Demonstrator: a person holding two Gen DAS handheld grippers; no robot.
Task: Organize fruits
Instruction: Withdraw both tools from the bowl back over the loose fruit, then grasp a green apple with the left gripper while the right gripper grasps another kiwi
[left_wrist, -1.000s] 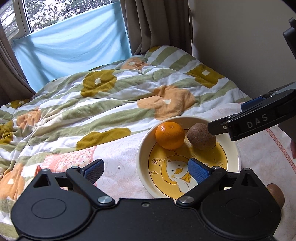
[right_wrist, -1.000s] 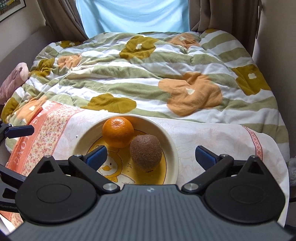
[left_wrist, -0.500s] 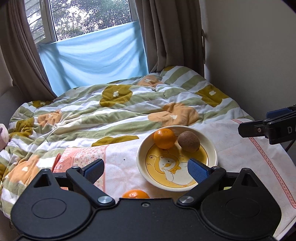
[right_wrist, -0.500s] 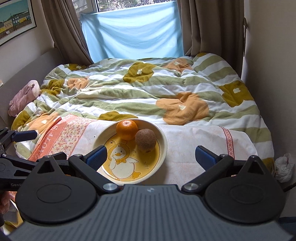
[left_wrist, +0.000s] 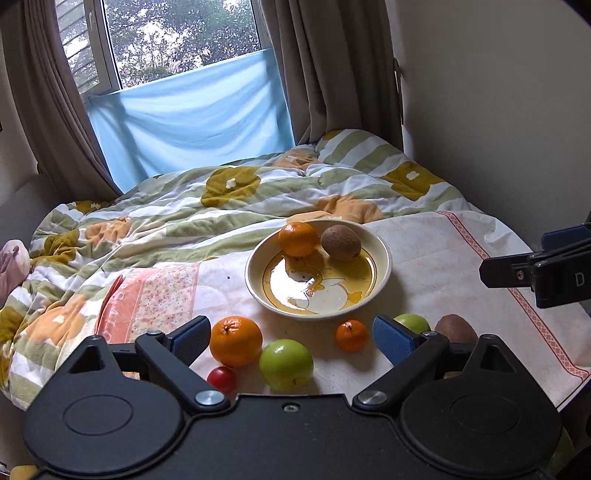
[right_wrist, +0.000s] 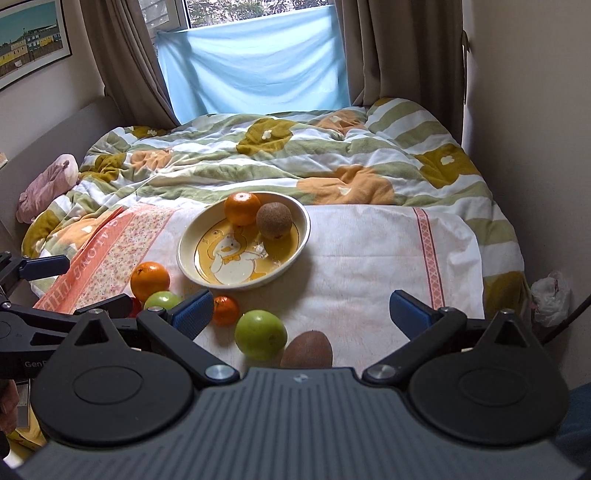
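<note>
A duck-patterned bowl (right_wrist: 192, 243) sits on a white cloth (right_wrist: 369, 258) spread over the bed (right_wrist: 295, 162), holding an orange (right_wrist: 242, 208) and a kiwi (right_wrist: 274, 220) that touch each other. In front of it lie a large orange (left_wrist: 235, 341), a small orange (left_wrist: 351, 335), two green apples (left_wrist: 286, 364) (left_wrist: 413, 322), a red tomato (left_wrist: 221, 379) and another kiwi (right_wrist: 306, 353). The left hand-held gripper (left_wrist: 291, 336) and the right hand-held gripper (right_wrist: 301, 310) both hang wide apart, gripping nothing.

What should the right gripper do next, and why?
Probably lower the right gripper over the nearest kiwi. Its jaws are open and empty. The bowl holds only an orange and a kiwi, with six fruits loose on the cloth.
</note>
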